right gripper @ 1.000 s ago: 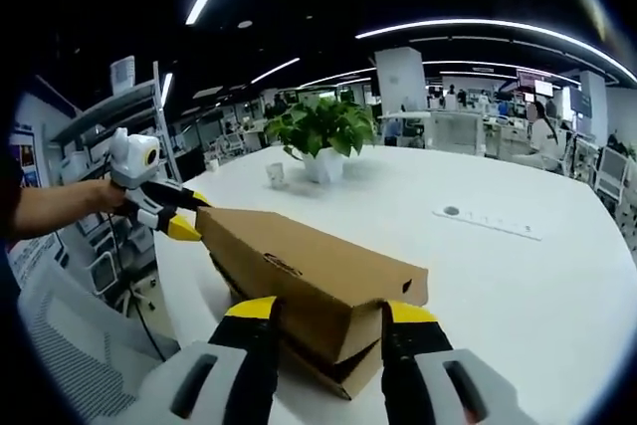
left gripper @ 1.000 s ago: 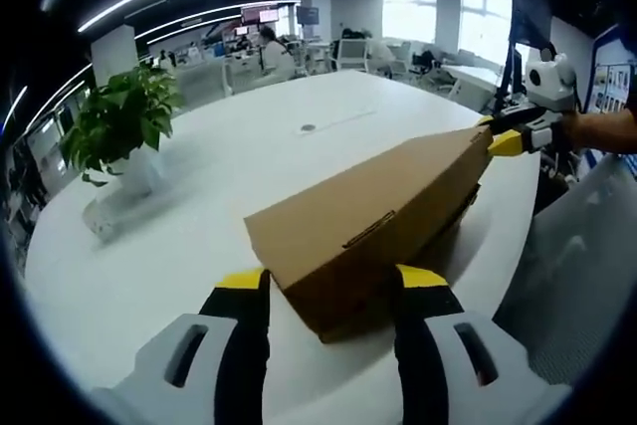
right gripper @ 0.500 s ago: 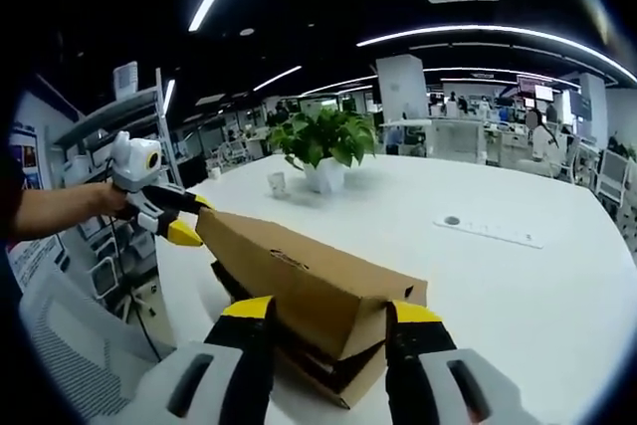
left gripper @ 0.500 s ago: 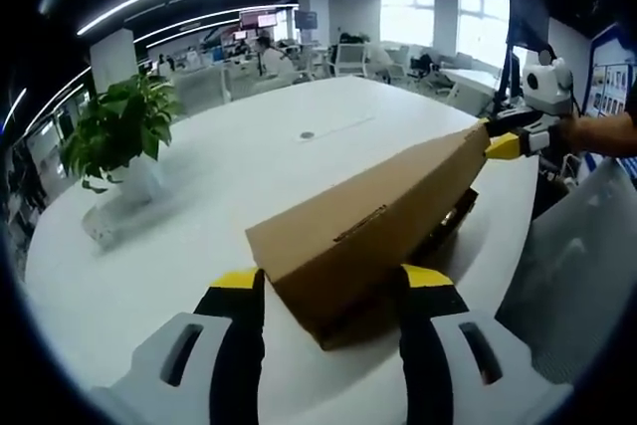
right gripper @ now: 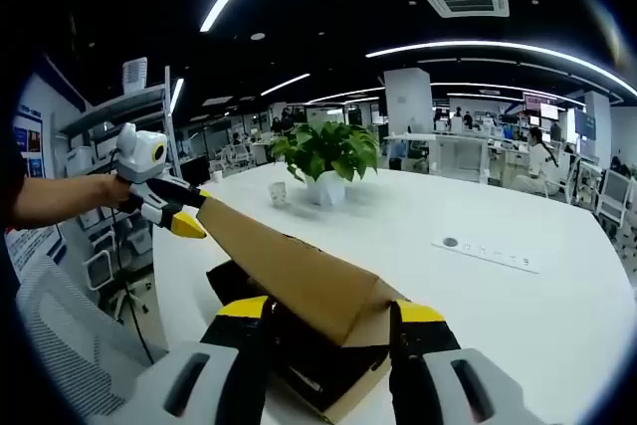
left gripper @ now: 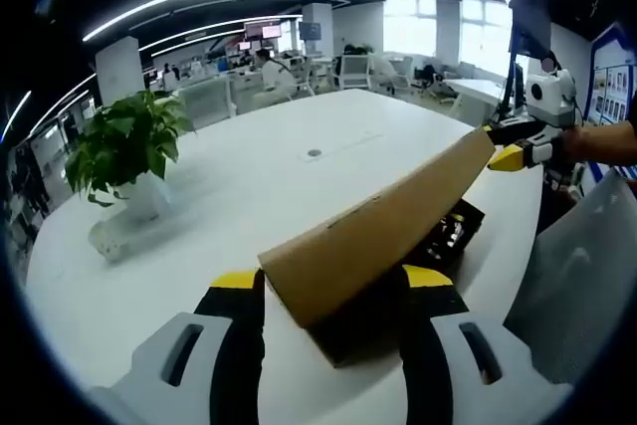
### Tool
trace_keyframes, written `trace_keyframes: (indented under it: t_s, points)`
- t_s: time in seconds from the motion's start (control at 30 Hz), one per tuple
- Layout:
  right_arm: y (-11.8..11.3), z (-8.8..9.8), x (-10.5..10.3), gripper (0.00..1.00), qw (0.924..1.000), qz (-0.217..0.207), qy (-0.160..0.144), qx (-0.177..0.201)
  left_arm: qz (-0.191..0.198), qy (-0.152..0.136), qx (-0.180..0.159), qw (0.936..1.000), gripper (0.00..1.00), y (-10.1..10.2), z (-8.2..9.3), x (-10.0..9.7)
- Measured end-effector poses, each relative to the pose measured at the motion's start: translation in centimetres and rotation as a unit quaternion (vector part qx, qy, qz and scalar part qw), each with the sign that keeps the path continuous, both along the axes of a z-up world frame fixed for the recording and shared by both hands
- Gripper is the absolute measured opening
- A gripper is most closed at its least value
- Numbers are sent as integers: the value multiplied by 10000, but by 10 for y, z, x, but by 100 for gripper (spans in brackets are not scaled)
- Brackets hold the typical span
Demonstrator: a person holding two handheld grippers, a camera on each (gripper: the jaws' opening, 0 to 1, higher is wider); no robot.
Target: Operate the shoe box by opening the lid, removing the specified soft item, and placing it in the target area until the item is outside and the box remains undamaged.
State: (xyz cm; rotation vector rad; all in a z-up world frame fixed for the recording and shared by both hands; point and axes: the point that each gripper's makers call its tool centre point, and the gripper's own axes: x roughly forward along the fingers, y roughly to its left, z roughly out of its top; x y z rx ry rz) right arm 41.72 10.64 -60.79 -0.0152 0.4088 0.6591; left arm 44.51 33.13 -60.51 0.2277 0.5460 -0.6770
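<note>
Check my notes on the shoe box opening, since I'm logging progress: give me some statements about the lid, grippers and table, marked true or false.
1. The cardboard lid is raised, tilted up off the box. True.
2. The left gripper and right gripper sit at opposite ends of the lid. True.
3. The box interior is still fully covered. False: dark contents show under the lifted lid.
4. A potted plant stands on the white table. True.
5. The lid lies flat on the table beside the box. False: it is held up, one edge over the box.
</note>
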Motion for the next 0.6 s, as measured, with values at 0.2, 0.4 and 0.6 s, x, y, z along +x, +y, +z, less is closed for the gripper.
trace_keyframes:
  t_s: [0.2,0.4,0.6]
  points:
    - [-2,5,8,42,9999,-46,-122,-41,44,-90,-34,9999,52,0,5,6]
    - [-6,9,17,38,9997,-146,-206,-45,121,-201,-69,9997,48,0,11,16]
    - [-10,12,28,31,9991,-265,-310,-100,183,-302,-58,9994,44,2,14,24]
